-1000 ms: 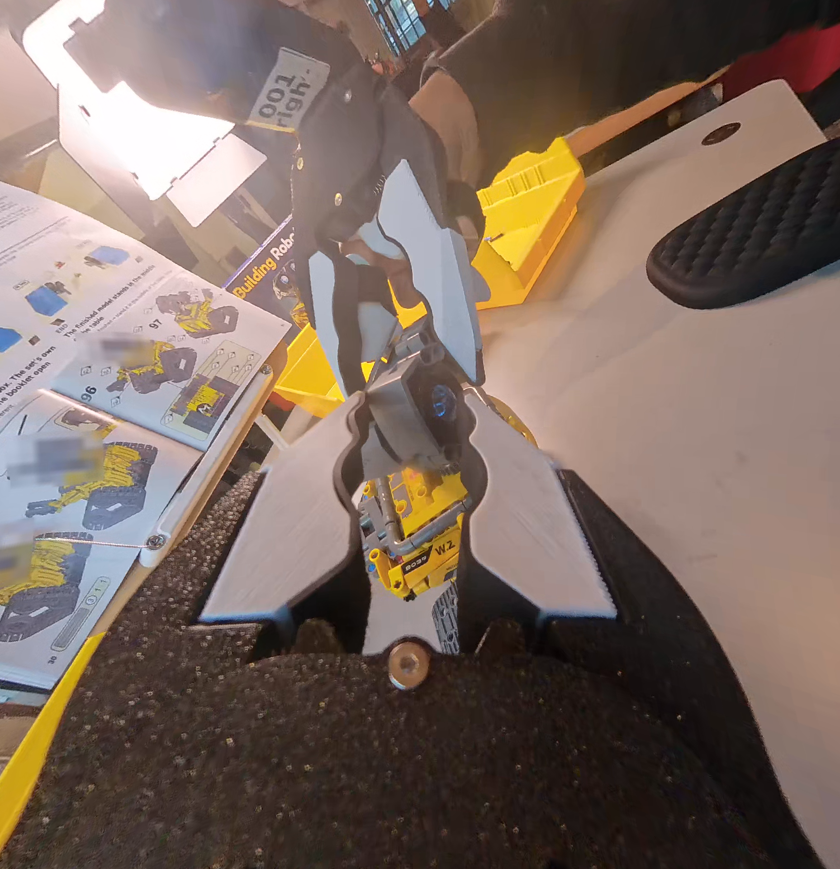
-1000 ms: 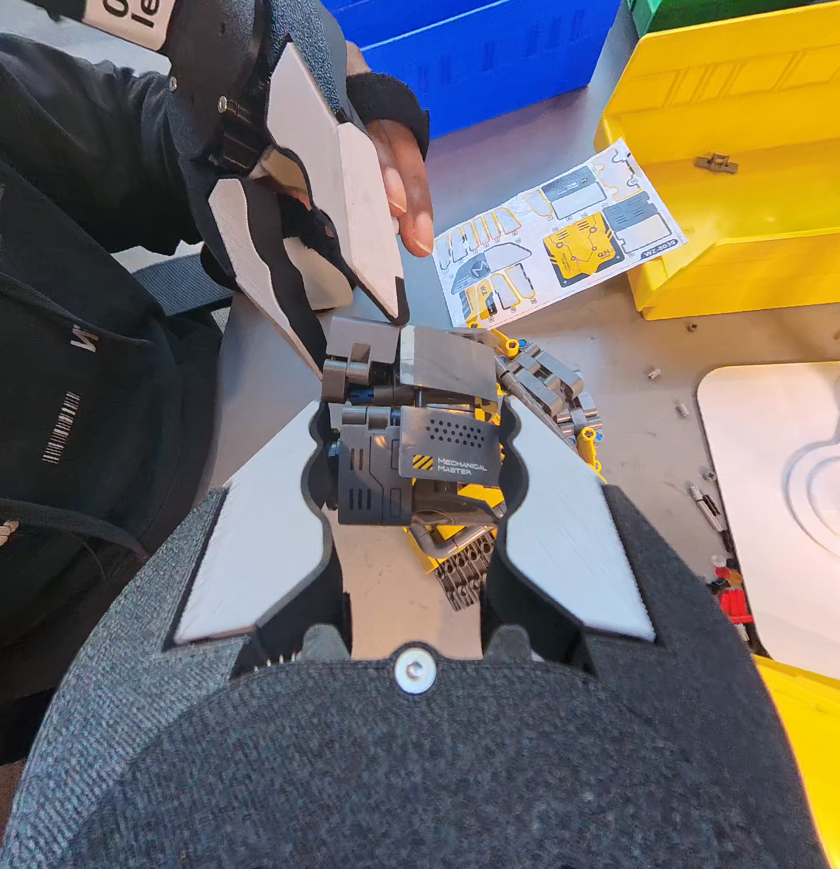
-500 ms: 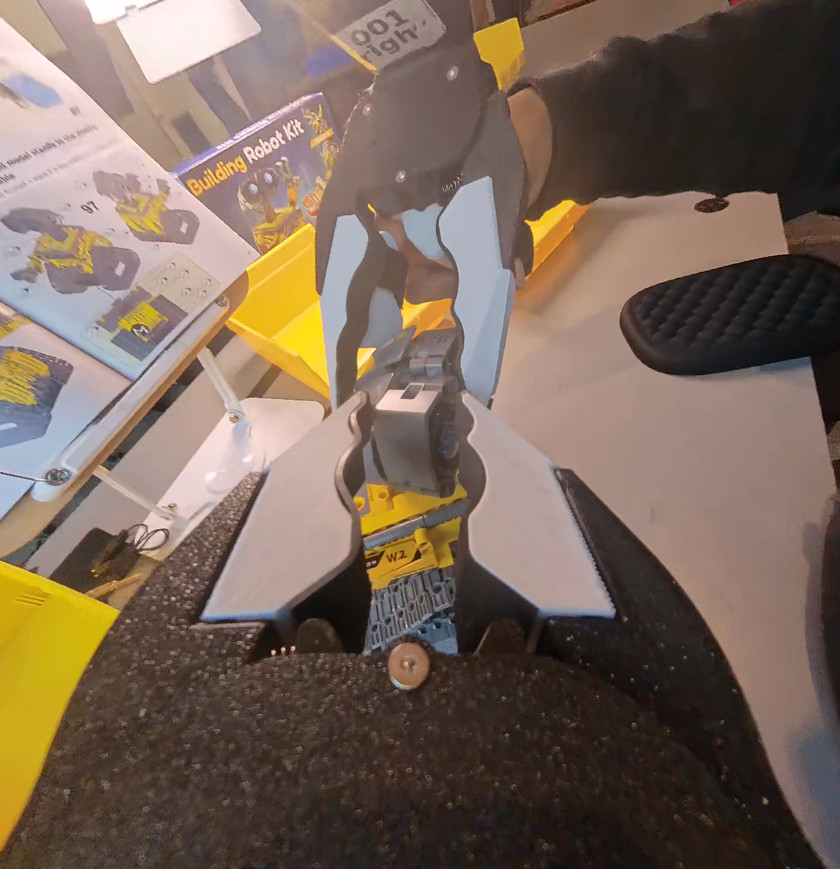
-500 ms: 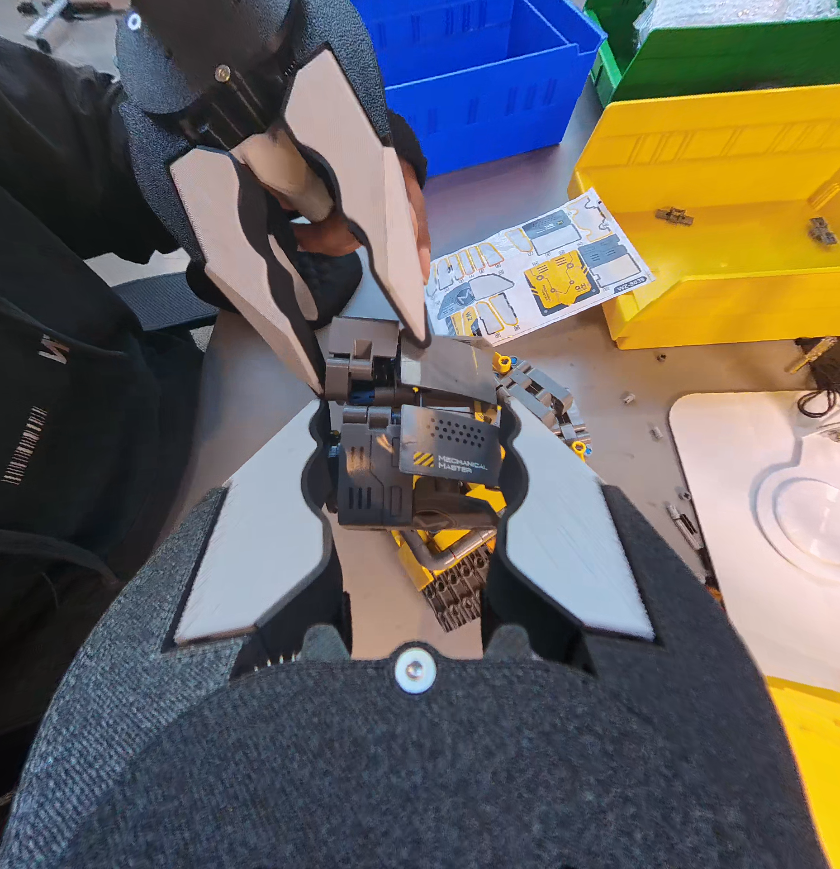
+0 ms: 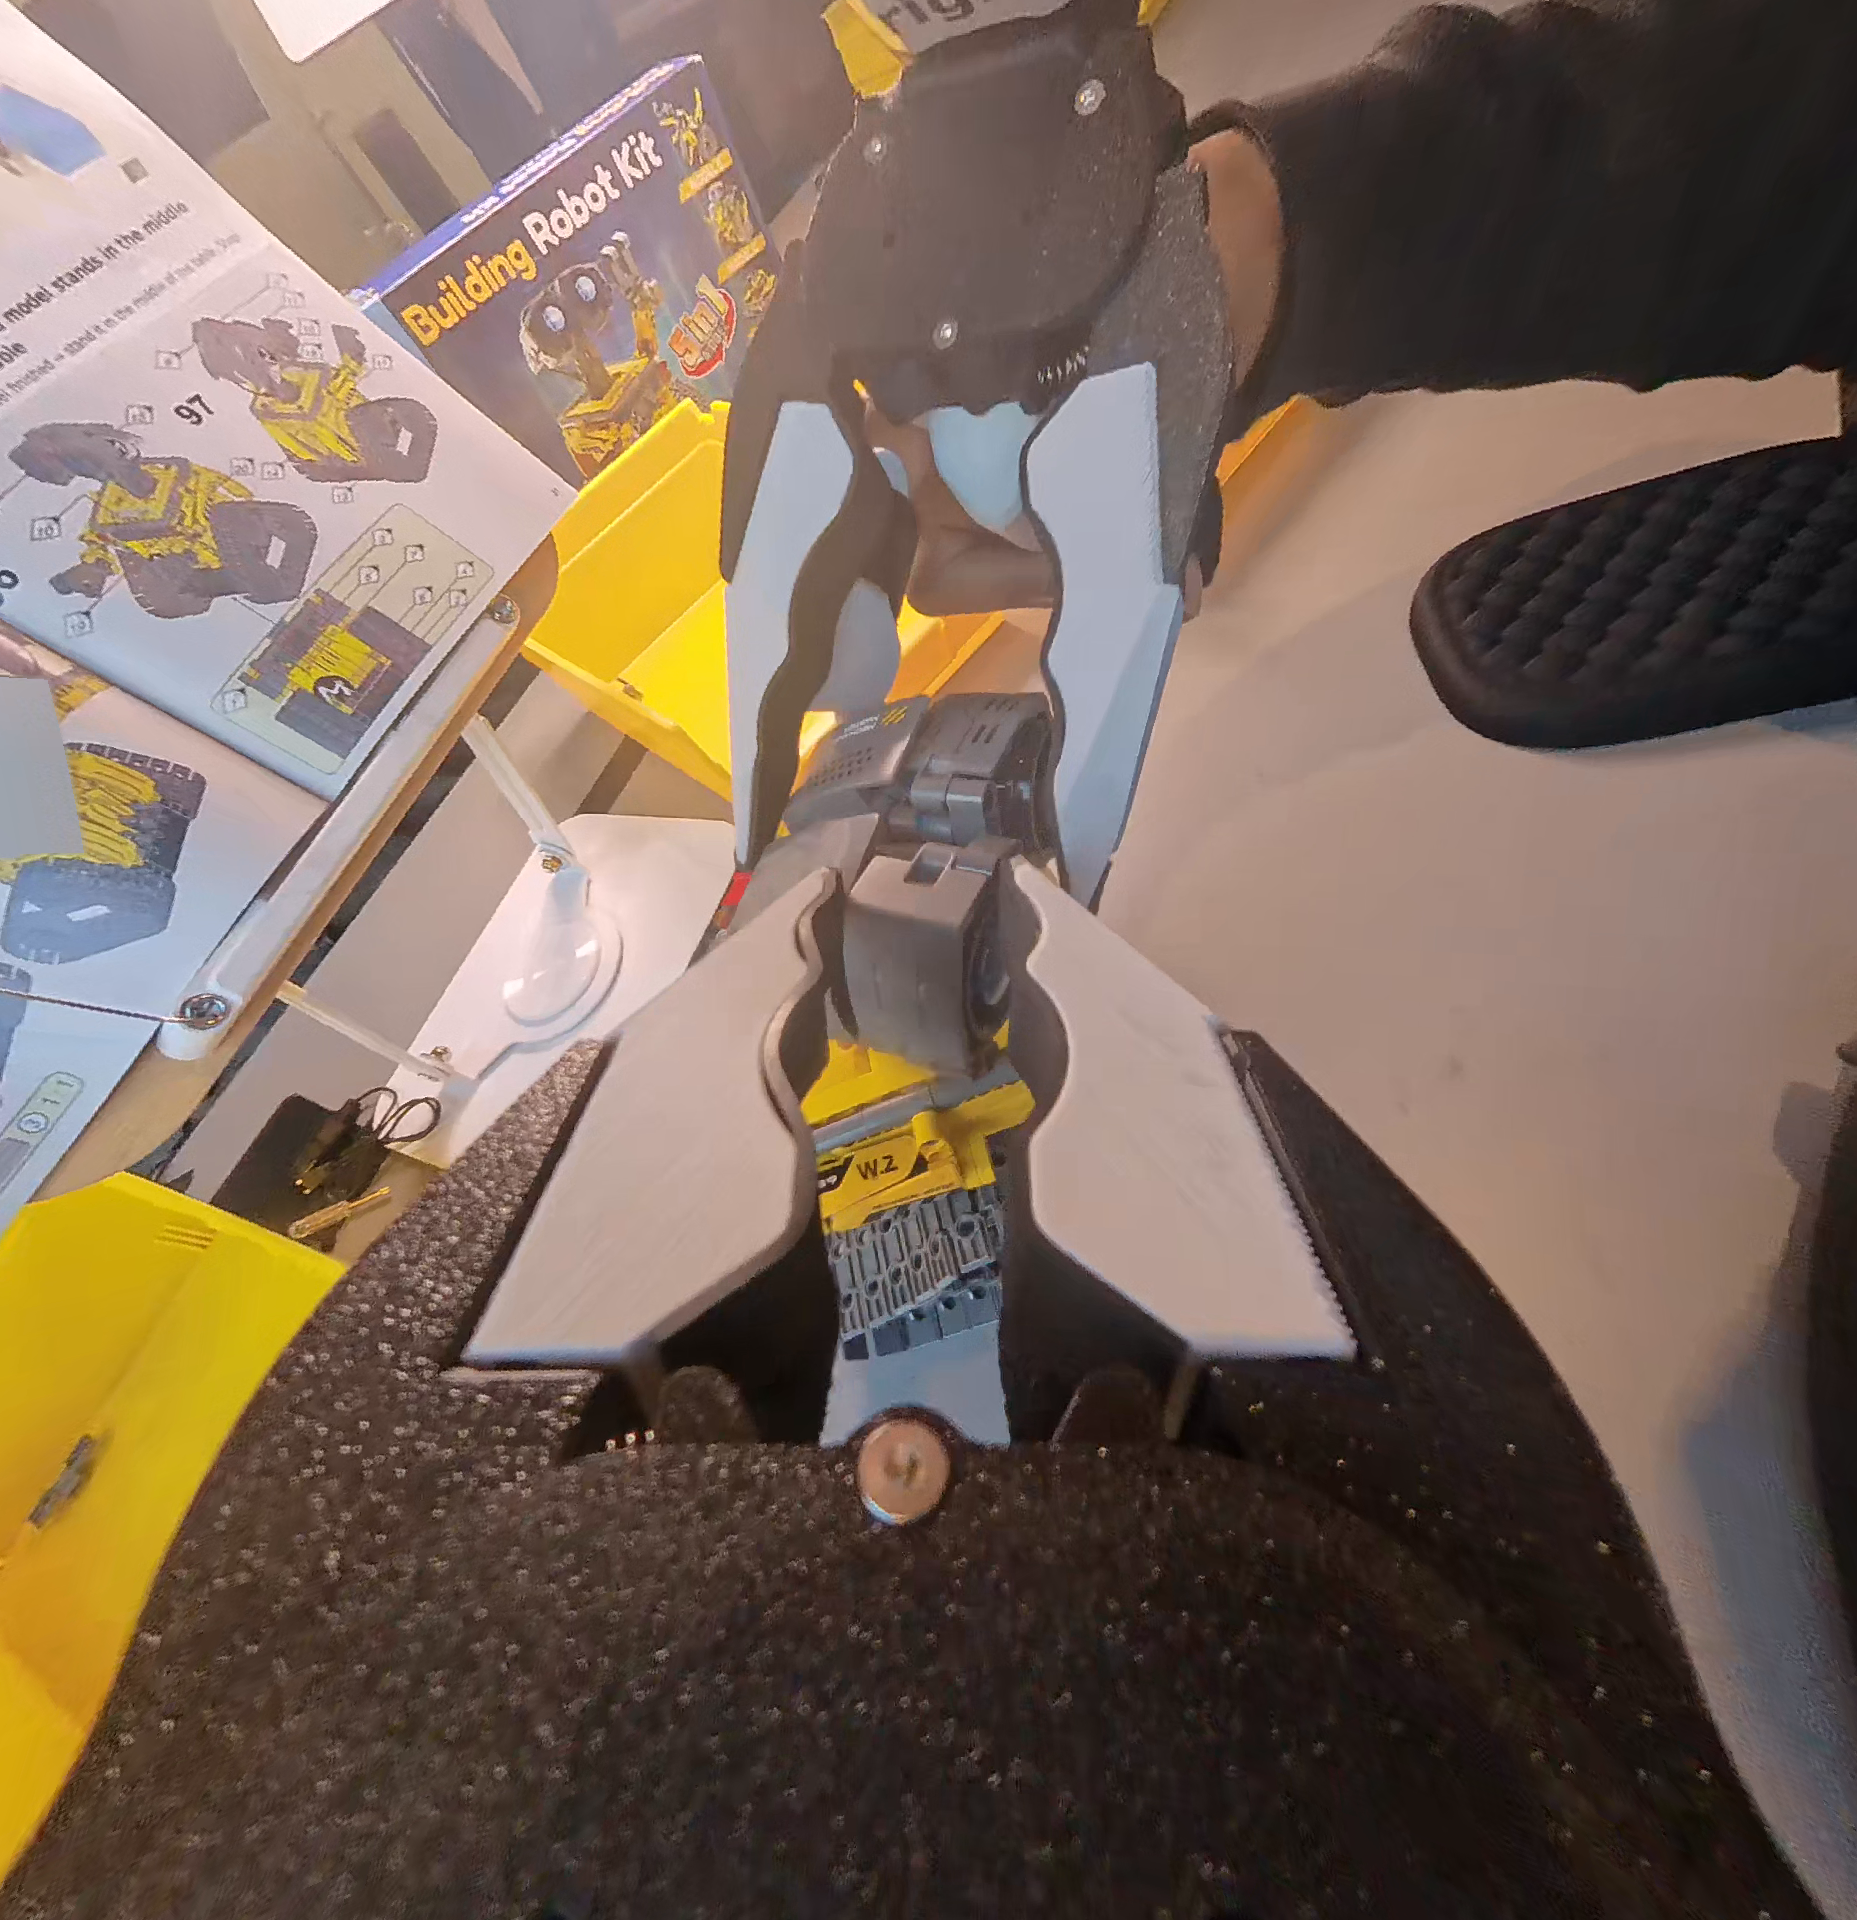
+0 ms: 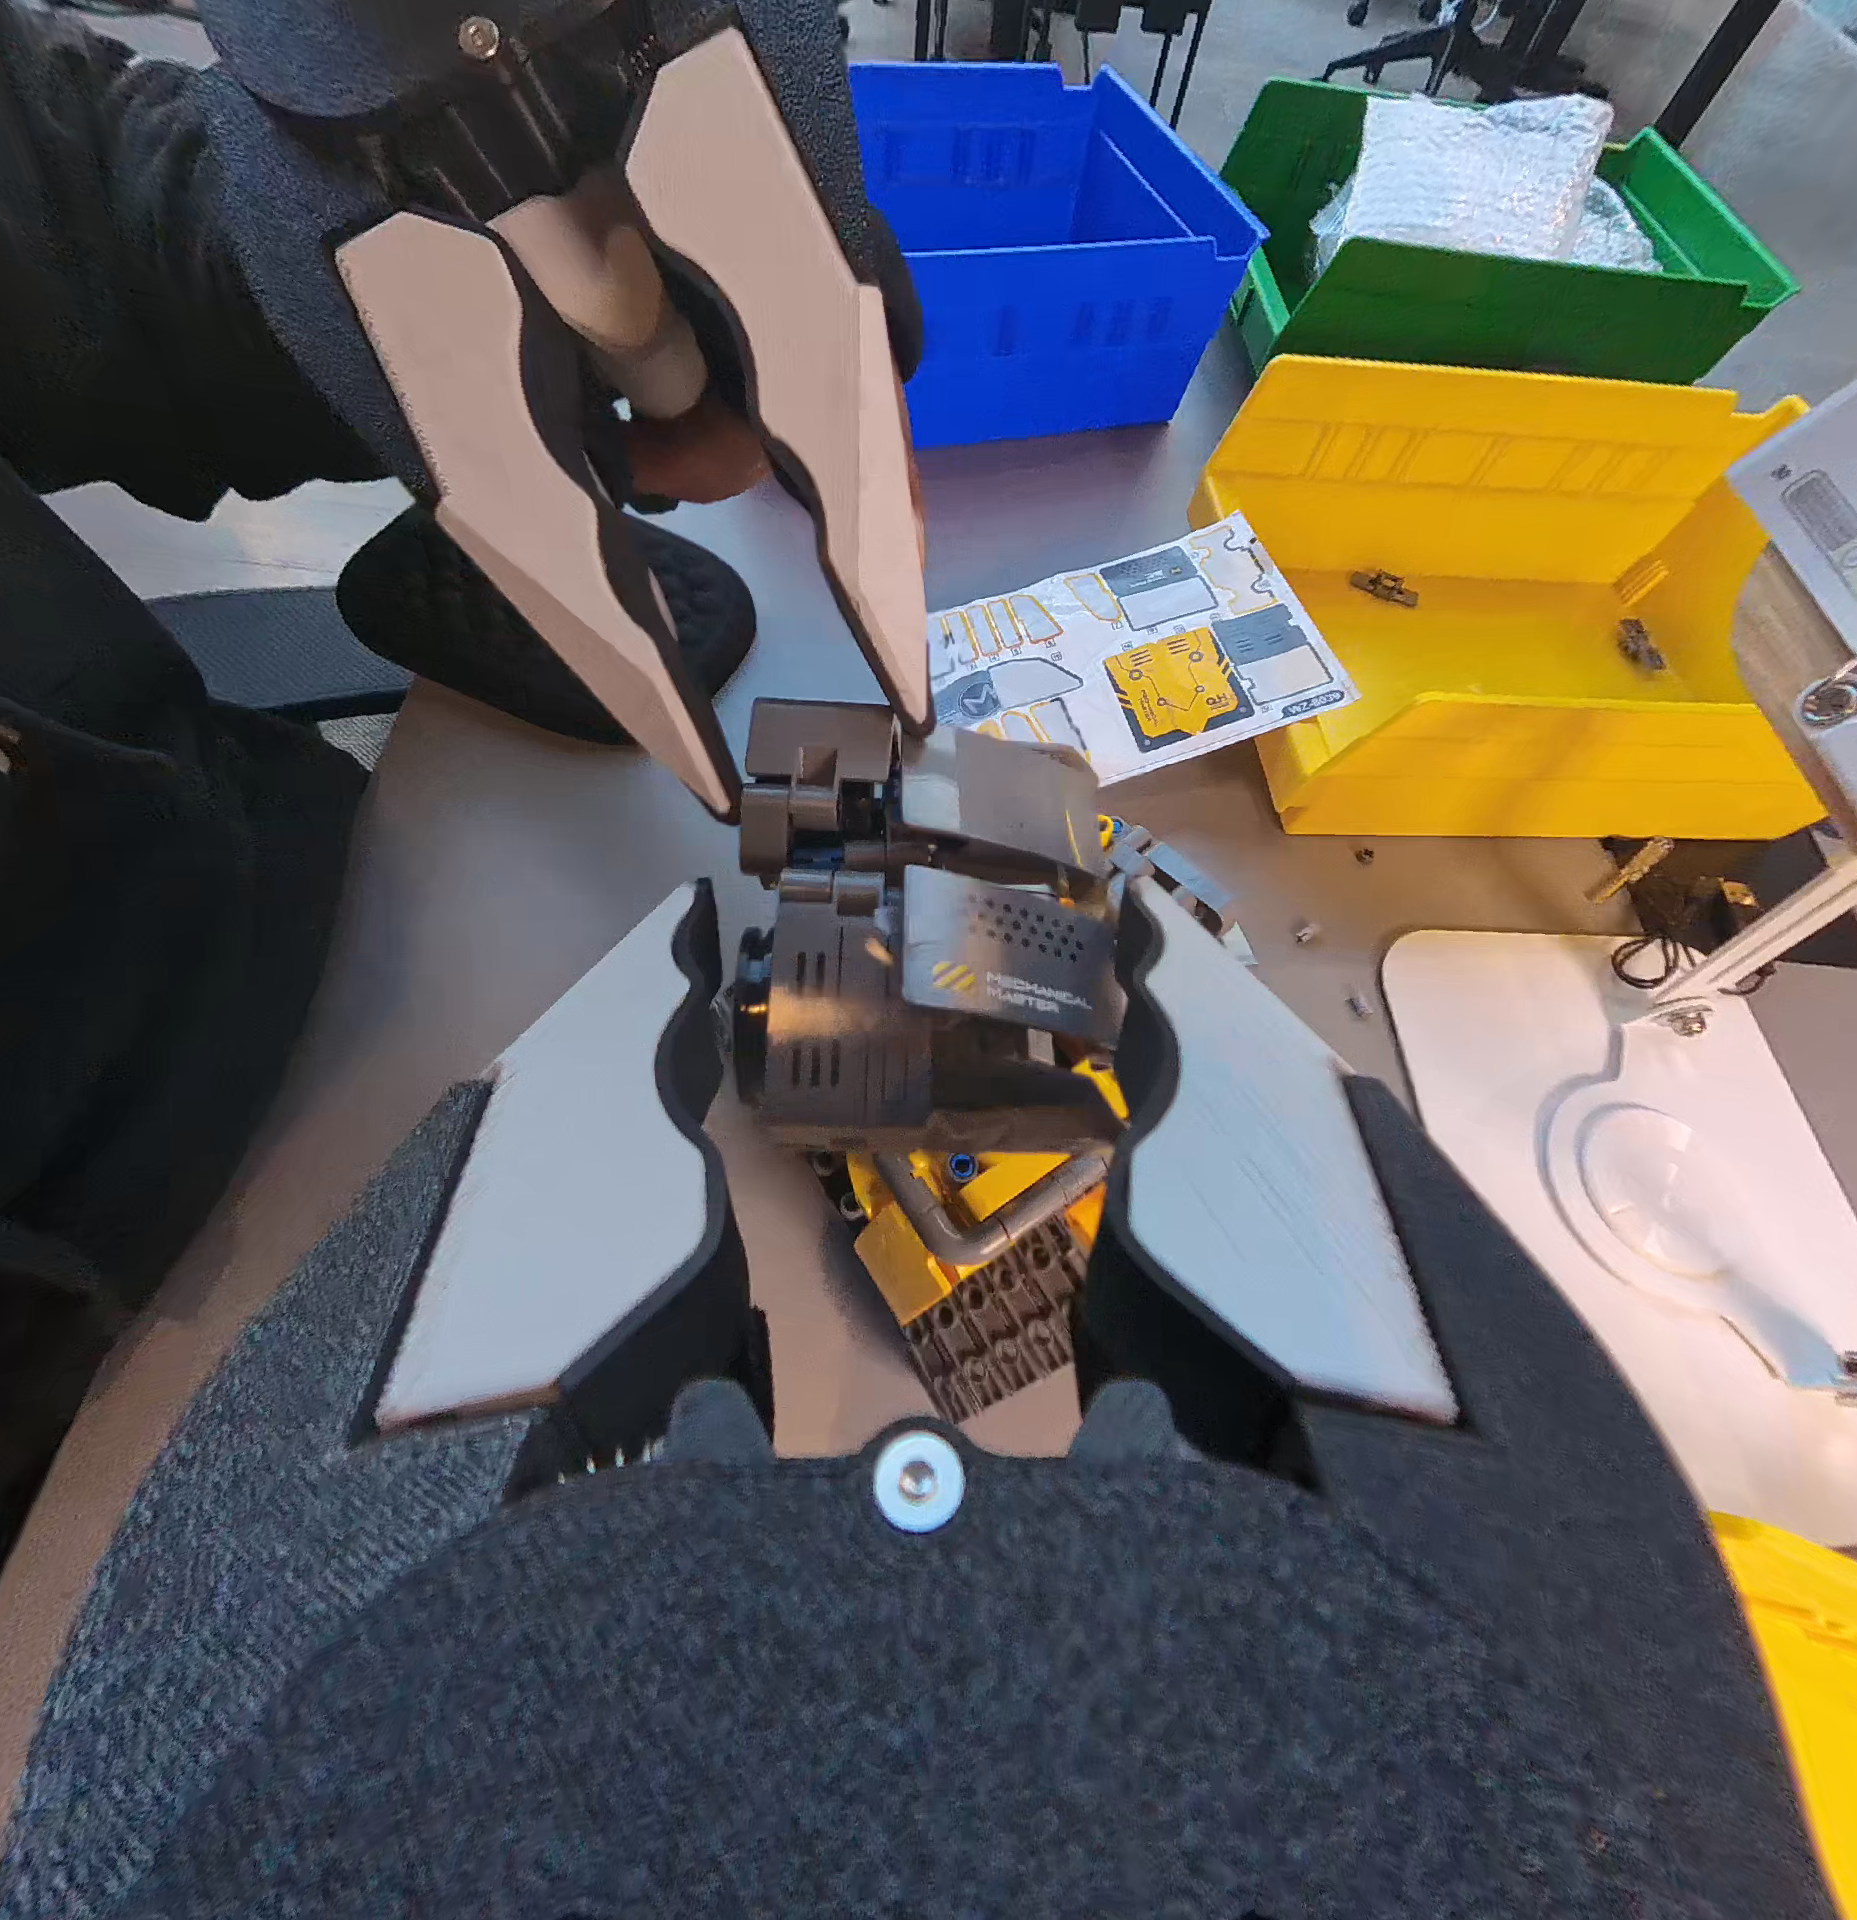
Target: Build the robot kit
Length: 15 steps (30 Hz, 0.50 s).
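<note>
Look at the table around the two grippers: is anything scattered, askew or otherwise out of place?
Yes. A few tiny loose parts lie scattered on the grey table beside the brick robot model both grippers hold. The sticker sheet lies askew against the yellow bin, its corner under the model's panel.

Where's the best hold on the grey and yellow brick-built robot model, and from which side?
Grip the grey and yellow brick-built robot model by its dark grey boxy head, closing across its two flat sides: they look parallel and solid, unlike the hinged panels above. The right tool sits there.
</note>
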{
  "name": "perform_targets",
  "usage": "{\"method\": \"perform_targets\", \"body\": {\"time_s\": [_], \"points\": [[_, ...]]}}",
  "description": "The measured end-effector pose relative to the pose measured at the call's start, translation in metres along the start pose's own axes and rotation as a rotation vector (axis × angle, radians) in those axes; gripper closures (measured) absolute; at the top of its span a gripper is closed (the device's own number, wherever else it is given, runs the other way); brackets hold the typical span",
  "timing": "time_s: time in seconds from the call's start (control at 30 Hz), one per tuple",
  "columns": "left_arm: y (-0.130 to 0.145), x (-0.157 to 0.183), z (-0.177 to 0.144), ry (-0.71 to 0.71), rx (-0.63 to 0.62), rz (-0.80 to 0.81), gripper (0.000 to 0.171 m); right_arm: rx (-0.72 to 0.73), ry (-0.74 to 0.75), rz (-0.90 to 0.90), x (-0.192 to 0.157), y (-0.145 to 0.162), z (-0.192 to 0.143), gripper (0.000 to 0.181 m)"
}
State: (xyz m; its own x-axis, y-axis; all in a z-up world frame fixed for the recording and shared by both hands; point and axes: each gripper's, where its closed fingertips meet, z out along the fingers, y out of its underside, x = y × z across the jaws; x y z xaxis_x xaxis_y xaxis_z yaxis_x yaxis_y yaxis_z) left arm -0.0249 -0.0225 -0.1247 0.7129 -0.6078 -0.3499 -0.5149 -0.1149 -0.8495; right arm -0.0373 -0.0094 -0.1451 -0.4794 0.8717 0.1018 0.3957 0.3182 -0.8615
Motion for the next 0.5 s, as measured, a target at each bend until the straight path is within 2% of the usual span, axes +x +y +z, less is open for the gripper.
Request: {"method": "perform_targets", "body": {"time_s": [0.13, 0.23, 0.5], "points": [[0.002, 0.0, 0.001, -0.018, -0.017, 0.031, 0.143, 0.005, 0.019, -0.057, 0.007, 0.006, -0.007, 0.096], [0.002, 0.001, 0.003, -0.041, -0.023, 0.053, 0.144, 0.03, -0.014, -0.071, 0.002, 0.006, 0.0, 0.101], [0.01, 0.003, 0.0, -0.184, -0.063, 0.071, 0.141, 0.049, 0.109, -0.089, 0.003, 0.002, 0.007, 0.106]]}}
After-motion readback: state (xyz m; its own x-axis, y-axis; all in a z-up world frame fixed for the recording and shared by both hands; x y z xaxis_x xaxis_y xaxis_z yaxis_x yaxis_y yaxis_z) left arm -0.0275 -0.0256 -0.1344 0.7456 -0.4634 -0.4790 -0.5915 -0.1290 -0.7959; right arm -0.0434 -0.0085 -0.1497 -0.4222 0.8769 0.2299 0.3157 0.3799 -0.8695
